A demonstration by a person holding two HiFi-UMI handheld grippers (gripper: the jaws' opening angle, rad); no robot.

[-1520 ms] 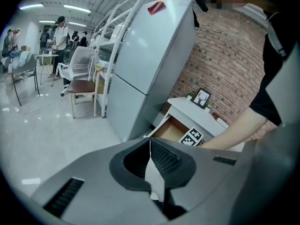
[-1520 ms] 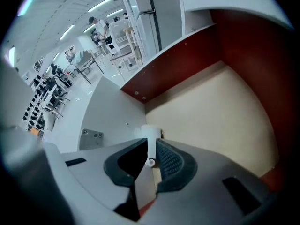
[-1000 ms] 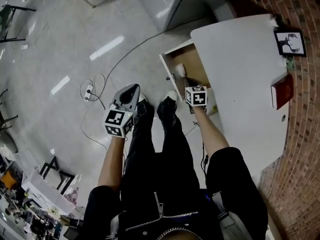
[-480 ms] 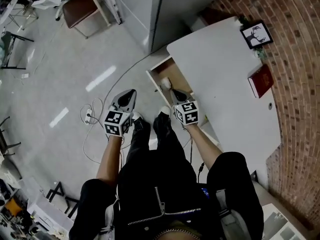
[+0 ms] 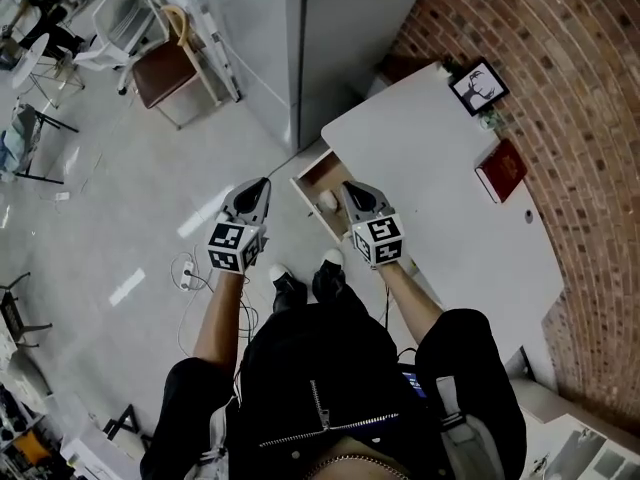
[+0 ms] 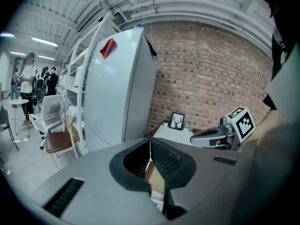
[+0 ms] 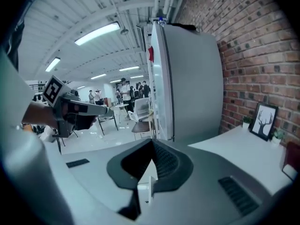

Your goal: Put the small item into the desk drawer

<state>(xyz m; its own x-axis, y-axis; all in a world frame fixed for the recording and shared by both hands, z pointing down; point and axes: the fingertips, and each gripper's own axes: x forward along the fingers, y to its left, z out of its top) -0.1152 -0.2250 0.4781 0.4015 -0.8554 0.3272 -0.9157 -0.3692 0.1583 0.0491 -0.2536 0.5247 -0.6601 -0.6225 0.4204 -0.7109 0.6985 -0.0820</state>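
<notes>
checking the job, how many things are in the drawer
1: a small white item in the drawer, near its middle. The right tool covers part of the drawer, so more may be hidden.

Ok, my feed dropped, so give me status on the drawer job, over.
Both shut and empty: left hand-held gripper, right hand-held gripper. The drawer is open, the small item inside. Nothing seen blocking it.
</notes>
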